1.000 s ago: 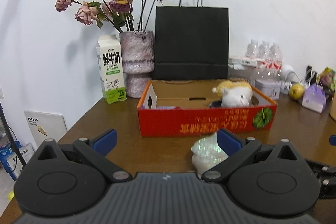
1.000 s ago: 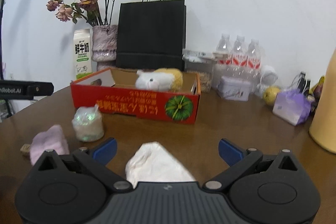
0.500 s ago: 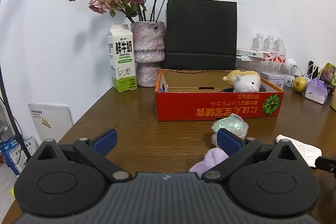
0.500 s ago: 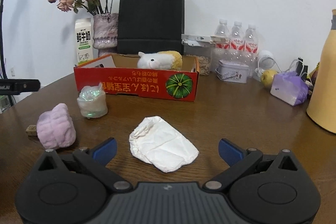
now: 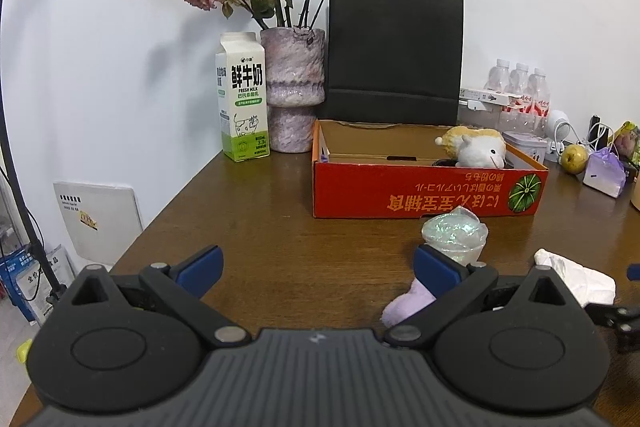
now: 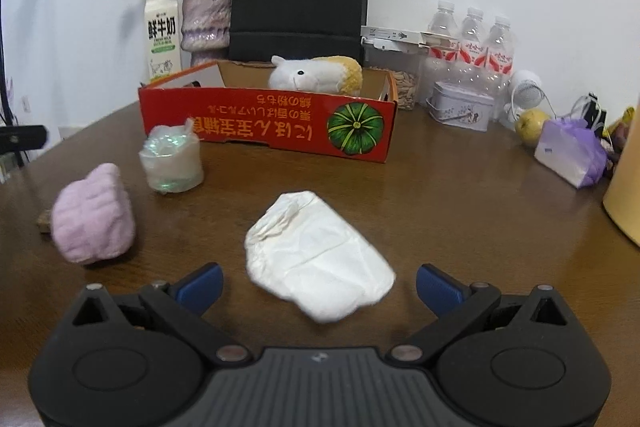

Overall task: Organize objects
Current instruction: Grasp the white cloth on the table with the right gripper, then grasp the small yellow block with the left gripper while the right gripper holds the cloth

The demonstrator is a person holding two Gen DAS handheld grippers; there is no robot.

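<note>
A red cardboard box (image 5: 424, 195) (image 6: 264, 125) stands on the wooden table with a white and yellow plush toy (image 5: 478, 149) (image 6: 316, 75) inside it. In front of the box sit an iridescent wrapped cup (image 5: 454, 235) (image 6: 172, 161), a pink plush lump (image 6: 92, 215) (image 5: 408, 303) and a white crumpled cloth (image 6: 316, 255) (image 5: 576, 277). My left gripper (image 5: 318, 269) is open over bare table, the pink lump just behind its right finger. My right gripper (image 6: 318, 285) is open, with the near end of the white cloth between its fingers.
Against the wall stand a milk carton (image 5: 242, 103), a vase of dried roses (image 5: 294, 83), a black paper bag (image 5: 394, 59) and water bottles (image 6: 472, 39). A tin (image 6: 460, 105), a pear (image 6: 530, 121), a purple pouch (image 6: 572, 155) and a yellow container (image 6: 628, 183) crowd the right.
Both grippers have pulled back from the box and risen a little. The pink lump and the white cloth have come fully into view; nothing on the table has moved.
</note>
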